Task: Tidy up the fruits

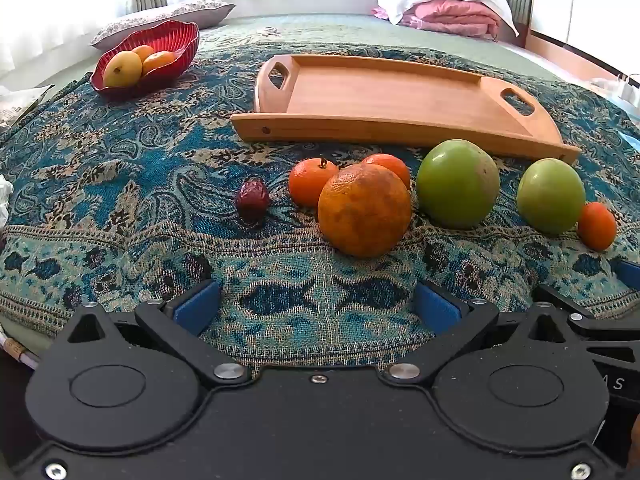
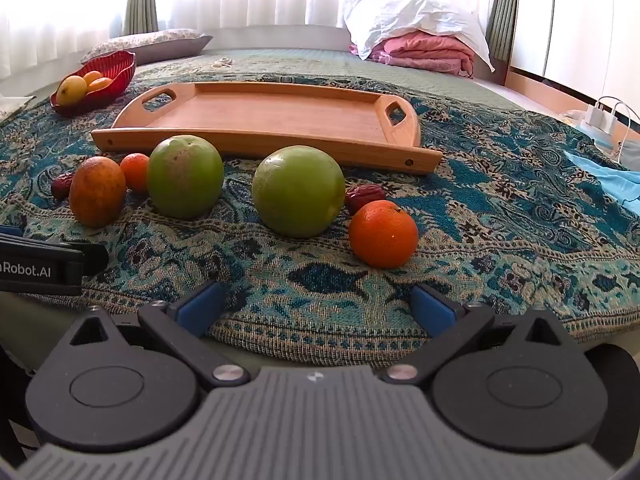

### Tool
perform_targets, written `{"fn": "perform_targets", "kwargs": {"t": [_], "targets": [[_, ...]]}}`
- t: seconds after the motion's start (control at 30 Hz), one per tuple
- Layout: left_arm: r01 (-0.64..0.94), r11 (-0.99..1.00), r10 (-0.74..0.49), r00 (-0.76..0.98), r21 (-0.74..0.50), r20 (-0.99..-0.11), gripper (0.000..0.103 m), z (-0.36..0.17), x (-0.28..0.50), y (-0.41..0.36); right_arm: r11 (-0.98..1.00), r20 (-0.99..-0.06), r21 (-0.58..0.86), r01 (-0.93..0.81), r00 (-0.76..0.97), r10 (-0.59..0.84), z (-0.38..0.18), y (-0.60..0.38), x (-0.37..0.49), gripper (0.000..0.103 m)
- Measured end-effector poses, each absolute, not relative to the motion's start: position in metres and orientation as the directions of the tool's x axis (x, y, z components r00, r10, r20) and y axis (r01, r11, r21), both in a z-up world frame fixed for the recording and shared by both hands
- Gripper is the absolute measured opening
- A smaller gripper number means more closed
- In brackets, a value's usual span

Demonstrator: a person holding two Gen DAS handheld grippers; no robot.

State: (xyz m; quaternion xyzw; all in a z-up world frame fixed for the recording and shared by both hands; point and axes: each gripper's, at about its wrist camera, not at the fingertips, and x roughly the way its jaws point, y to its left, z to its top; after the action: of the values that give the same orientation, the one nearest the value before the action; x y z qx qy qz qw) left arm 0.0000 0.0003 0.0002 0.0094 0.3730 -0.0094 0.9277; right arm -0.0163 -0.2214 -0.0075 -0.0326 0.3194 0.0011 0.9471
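A wooden tray [image 1: 400, 96] [image 2: 264, 114] lies bare on the patterned cloth. In front of it sit a large orange [image 1: 364, 210] [image 2: 97, 191], small tangerines [image 1: 310, 180] [image 2: 383, 233], two green apples [image 1: 457, 184] [image 2: 298, 191] and dried red dates [image 1: 252, 198] [image 2: 365, 196]. A red bowl [image 1: 168, 46] [image 2: 114, 70] at the back left holds yellow and orange fruit. My left gripper [image 1: 316, 304] is open and empty, short of the large orange. My right gripper [image 2: 316, 304] is open and empty, short of the right apple and a tangerine.
The fruit lies on a blue patterned cloth [image 1: 120, 160] over a bed. Pillows [image 2: 148, 42] and folded pink bedding [image 2: 420, 52] lie at the back. A charger with cables [image 2: 600, 116] and blue cloth [image 2: 616, 184] are at the right.
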Motion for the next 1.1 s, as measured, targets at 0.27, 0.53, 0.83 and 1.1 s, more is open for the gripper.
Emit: {"fn": "perform_targets", "kwargs": {"t": [0.27,0.53,0.83,1.1], "targets": [[0.024,1.0,-0.012,0.72,0.009,-0.694,0.103,0.0003,-0.0001,0.0005,0.998,-0.607,-0.061,-0.027,0.795,-0.016,-0.0078,-0.2212,-0.0162,0.103],[0.025,1.0,-0.01,0.721,0.011,-0.693,0.103,0.0002,-0.0001,0.0001,0.998,-0.604,-0.066,-0.024,0.797,-0.02,-0.0078,-0.2205,-0.0163,0.103],[0.025,1.0,-0.009,0.722,0.012,-0.692,0.103,0.0002,-0.0002,-0.0001,0.997,-0.603,-0.068,-0.024,0.797,-0.022,-0.0081,-0.22,-0.0163,0.103],[0.025,1.0,-0.009,0.723,0.013,-0.691,0.103,0.0002,-0.0002,0.0001,0.997,-0.602,-0.07,-0.024,0.798,-0.023,-0.0083,-0.2201,-0.0165,0.103]]}}
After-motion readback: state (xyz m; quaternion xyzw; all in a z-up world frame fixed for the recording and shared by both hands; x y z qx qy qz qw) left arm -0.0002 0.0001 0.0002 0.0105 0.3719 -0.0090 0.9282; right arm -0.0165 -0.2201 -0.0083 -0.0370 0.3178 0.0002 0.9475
